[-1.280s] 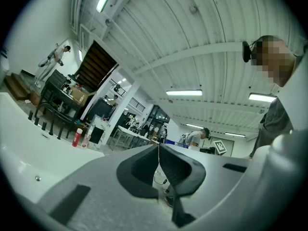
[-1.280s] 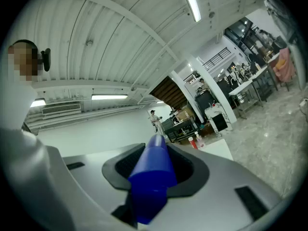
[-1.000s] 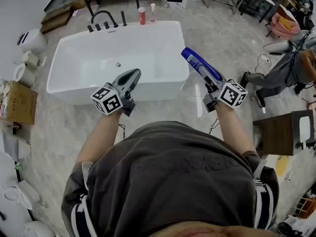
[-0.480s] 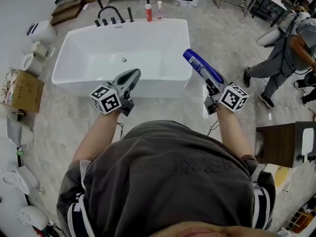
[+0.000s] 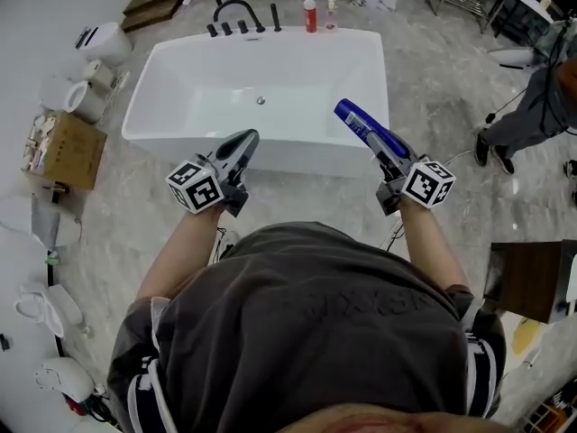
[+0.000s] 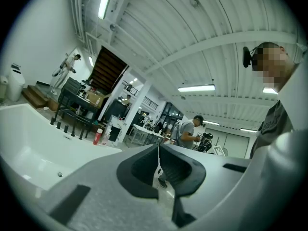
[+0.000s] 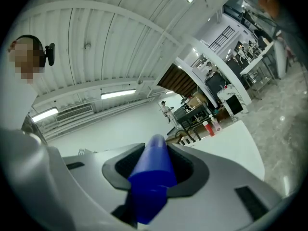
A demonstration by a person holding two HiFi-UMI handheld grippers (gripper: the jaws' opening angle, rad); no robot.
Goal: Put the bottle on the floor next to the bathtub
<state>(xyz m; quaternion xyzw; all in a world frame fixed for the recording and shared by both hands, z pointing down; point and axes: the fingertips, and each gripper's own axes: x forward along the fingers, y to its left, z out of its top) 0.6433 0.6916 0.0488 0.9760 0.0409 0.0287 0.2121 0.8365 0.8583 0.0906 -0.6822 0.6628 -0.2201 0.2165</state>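
The right gripper [image 5: 388, 154] is clamped on a blue bottle [image 5: 361, 124], which slants up and away from the person over the near right corner of the white bathtub [image 5: 225, 79], clear of the floor [image 5: 433, 97]. The left gripper [image 5: 244, 142] hangs near the tub's front wall, its jaws together and empty.

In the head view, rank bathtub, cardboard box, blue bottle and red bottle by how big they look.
Largest first: bathtub, cardboard box, blue bottle, red bottle. The blue bottle is held nearer the camera, so its true rank is unsure.
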